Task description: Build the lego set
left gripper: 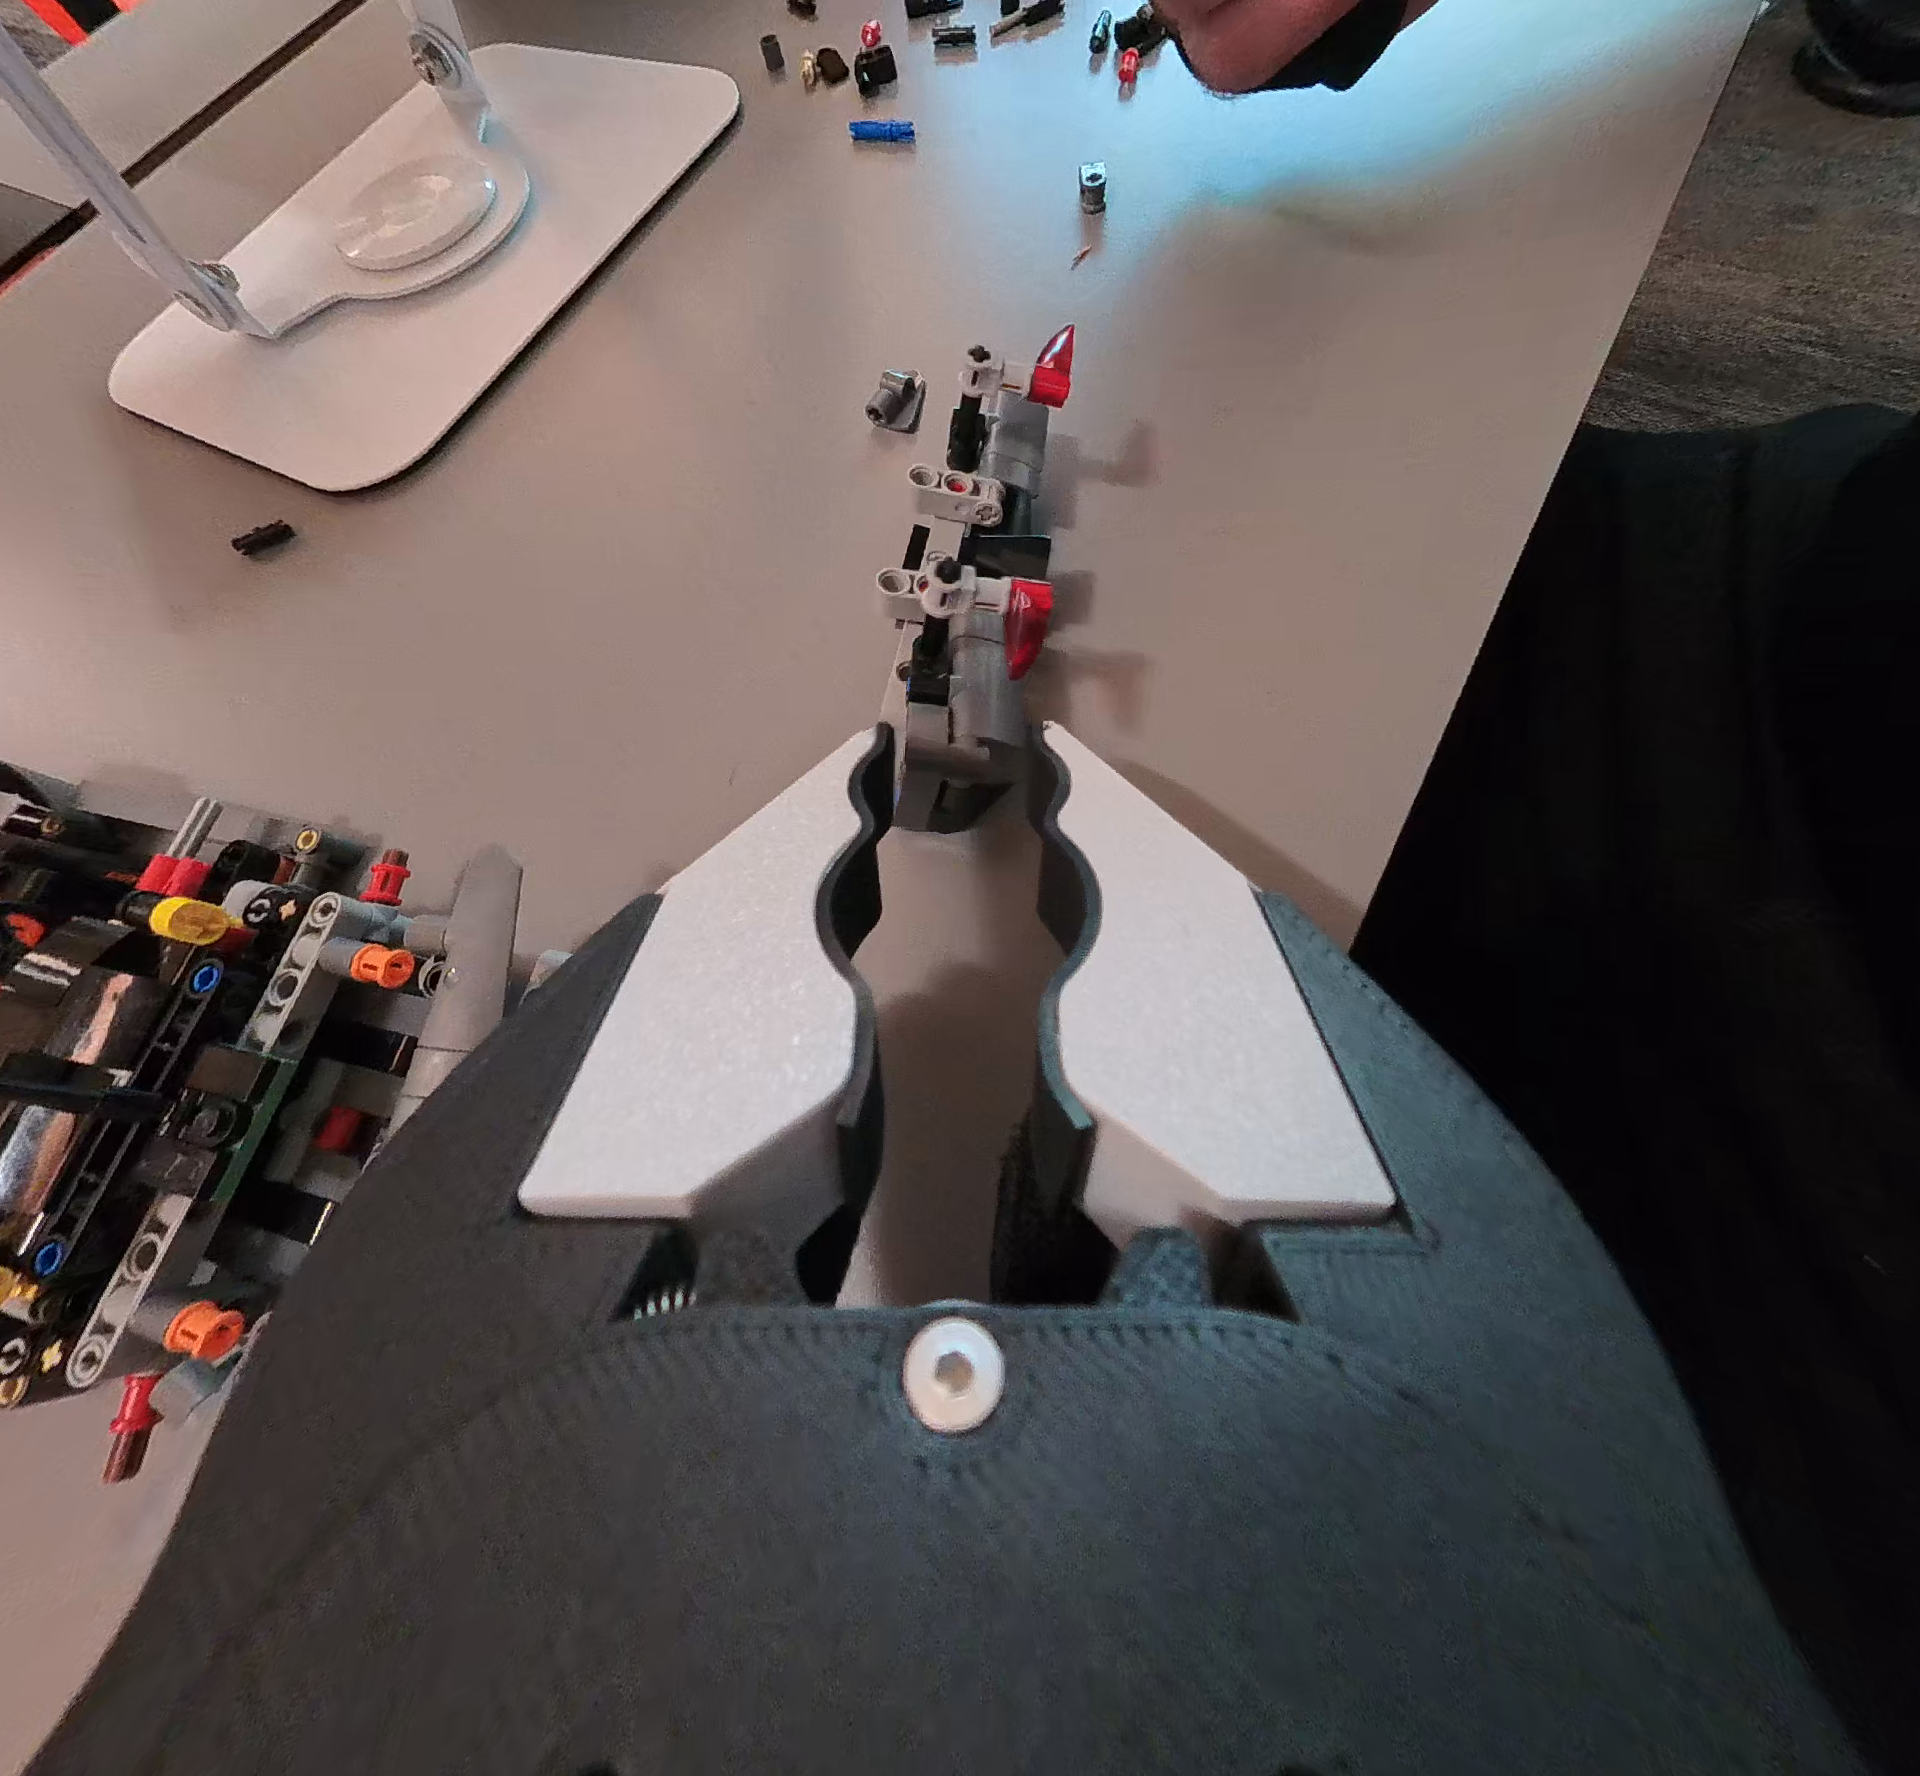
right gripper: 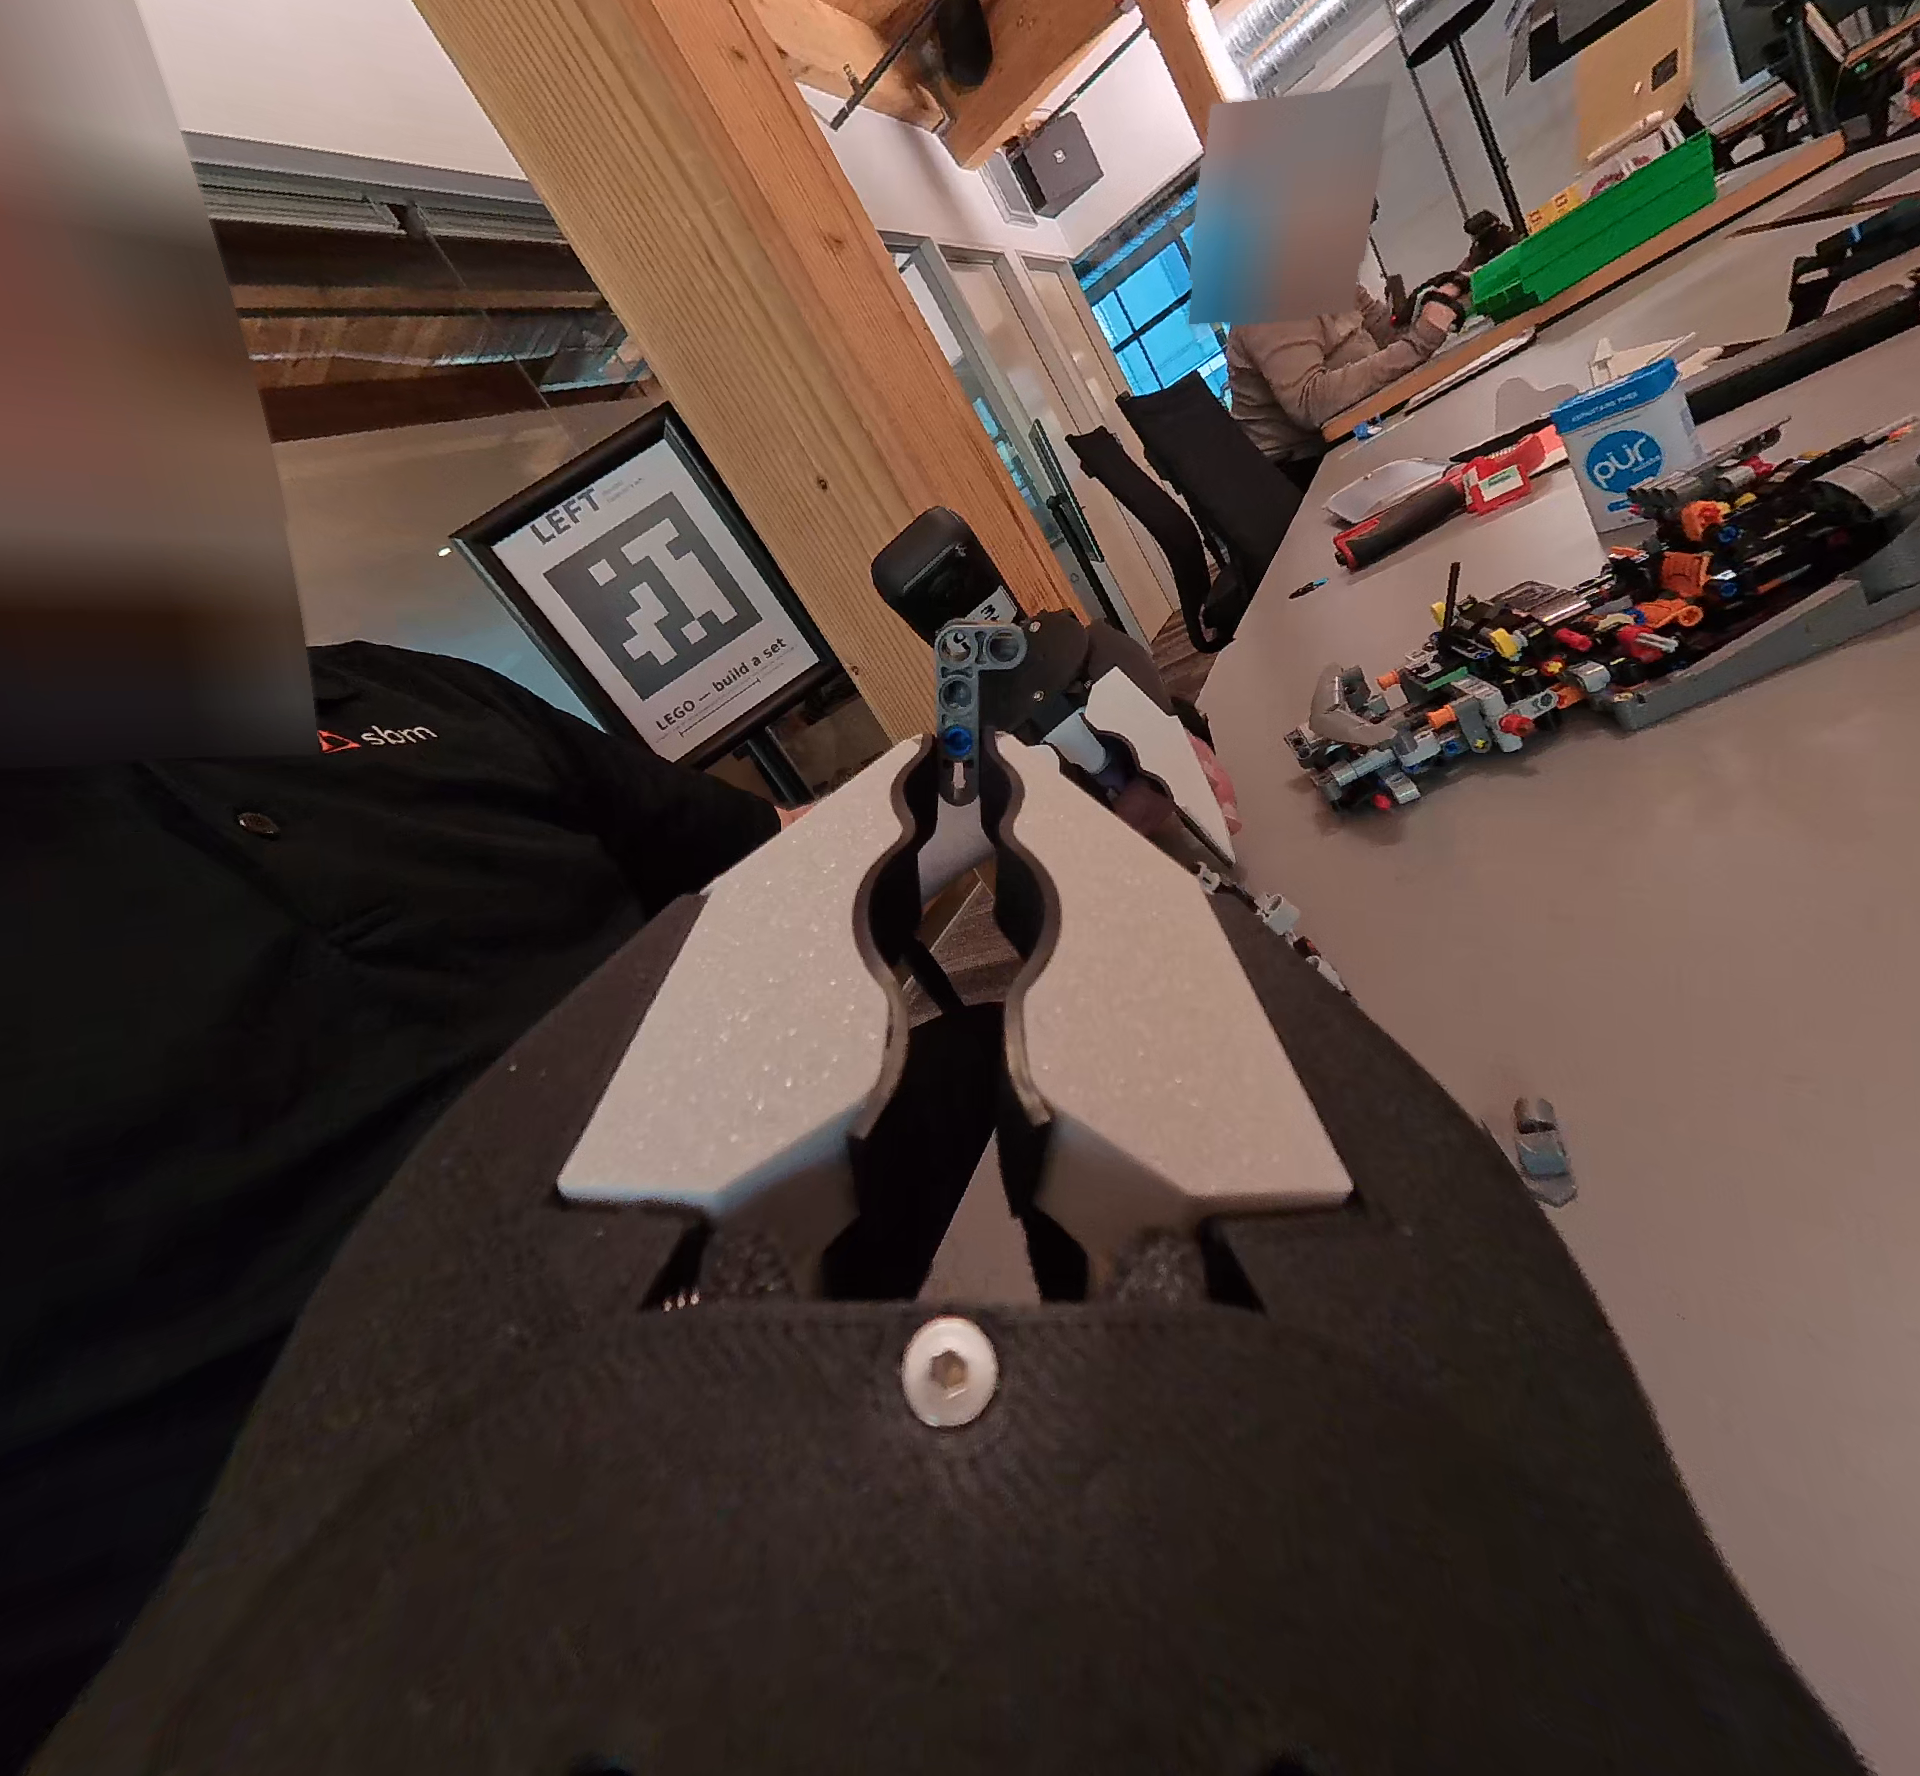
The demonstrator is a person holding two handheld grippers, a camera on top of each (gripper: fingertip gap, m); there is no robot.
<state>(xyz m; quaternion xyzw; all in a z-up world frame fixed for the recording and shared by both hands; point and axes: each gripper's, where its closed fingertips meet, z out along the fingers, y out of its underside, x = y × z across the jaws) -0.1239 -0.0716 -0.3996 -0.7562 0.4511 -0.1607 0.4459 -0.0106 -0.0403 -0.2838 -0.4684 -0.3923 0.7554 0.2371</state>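
On the grey table point(left gripper: 623, 646), left claw point(left gripper: 961, 770) grips a grey assembly point(left gripper: 977, 583).

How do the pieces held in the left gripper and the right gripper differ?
The left gripper clamps a long grey sub-assembly carrying red pointed parts and white connectors; the right gripper clamps a single dark grey bent beam with a blue pin. The sub-assembly stretches out low over the table; the beam is raised in the air, off the table. Both are pinched at one end by the fingertips.
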